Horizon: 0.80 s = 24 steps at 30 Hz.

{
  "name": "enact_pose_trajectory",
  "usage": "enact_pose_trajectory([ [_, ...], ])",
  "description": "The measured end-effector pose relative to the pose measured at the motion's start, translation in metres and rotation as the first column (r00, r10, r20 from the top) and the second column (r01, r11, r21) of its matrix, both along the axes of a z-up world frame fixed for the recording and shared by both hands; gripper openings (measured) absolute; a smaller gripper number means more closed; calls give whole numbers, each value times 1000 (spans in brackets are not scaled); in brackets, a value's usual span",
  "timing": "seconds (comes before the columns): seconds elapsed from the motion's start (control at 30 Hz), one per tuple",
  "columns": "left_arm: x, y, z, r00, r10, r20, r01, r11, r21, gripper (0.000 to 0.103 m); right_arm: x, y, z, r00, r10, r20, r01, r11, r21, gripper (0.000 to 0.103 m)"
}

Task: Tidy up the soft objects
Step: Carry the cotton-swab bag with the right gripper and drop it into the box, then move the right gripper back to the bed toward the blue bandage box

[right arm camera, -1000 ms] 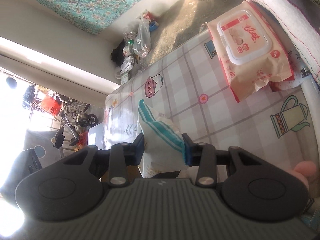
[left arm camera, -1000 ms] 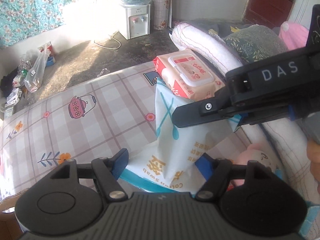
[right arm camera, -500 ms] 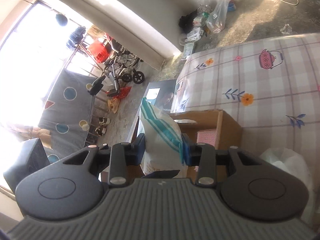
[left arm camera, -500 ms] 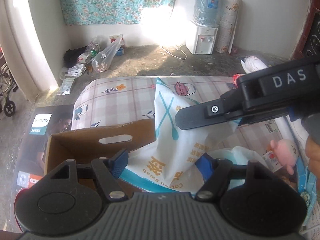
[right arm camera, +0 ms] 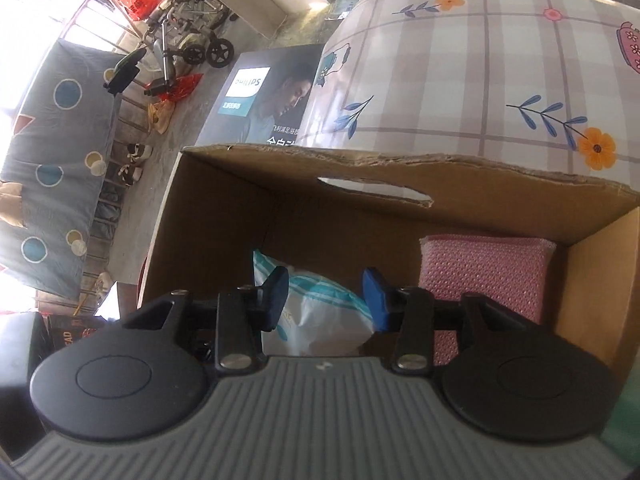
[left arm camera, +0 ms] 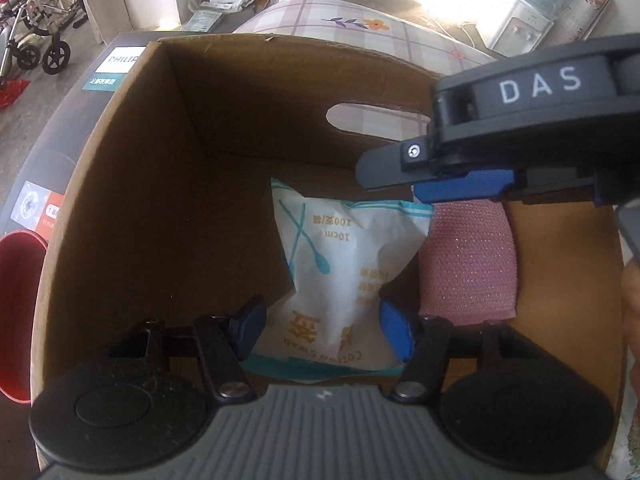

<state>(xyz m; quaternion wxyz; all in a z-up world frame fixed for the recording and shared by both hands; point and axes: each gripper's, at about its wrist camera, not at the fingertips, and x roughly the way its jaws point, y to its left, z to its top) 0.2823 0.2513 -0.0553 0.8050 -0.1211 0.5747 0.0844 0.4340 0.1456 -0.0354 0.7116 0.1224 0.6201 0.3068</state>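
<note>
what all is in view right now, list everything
cardboard box: one, brown, open, beside the bed
cotton swab bag: one, white and teal, inside the box
sponge: one, pink, inside the box, right of the bag
bed sheet: one, plaid with flowers, behind the box
printed carton: one, dark, left of the box
bin: one, red, left of the box
water dispenser: one, white, by the far wall
wheelchair: one, black, far left
left gripper: one, black with blue pads, jaws closing on the bag
right gripper: one, same colours, jaws opening above the bag
</note>
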Motion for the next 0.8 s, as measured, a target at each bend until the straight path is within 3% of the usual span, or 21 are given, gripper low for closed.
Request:
enact_pose_trajectory([
  [0.17, 0, -5, 12, 999, -35, 42, 35, 999, 0, 63, -3, -27, 23, 995, -46, 83, 42, 998, 54, 41],
  [0.27, 2, -9, 7, 999, -31, 28, 31, 999, 10, 54, -15, -54, 51, 989, -61, 138, 45, 992, 114, 41],
  [0.37, 6, -12, 1, 1000, 2, 26, -1, 1000, -28, 48, -34, -87, 71, 984, -85, 158, 58, 984, 171, 42],
  [0.57, 7, -25, -7, 997, 1, 74, -2, 1000, 10, 49, -78, -157, 87, 968, -163, 191, 128, 975, 182, 42],
  [0.8, -5, -16, 8, 990, 38, 138, -35, 999, -20, 57, -115, -228, 95, 938, -265, 223, 227, 957, 181, 43],
])
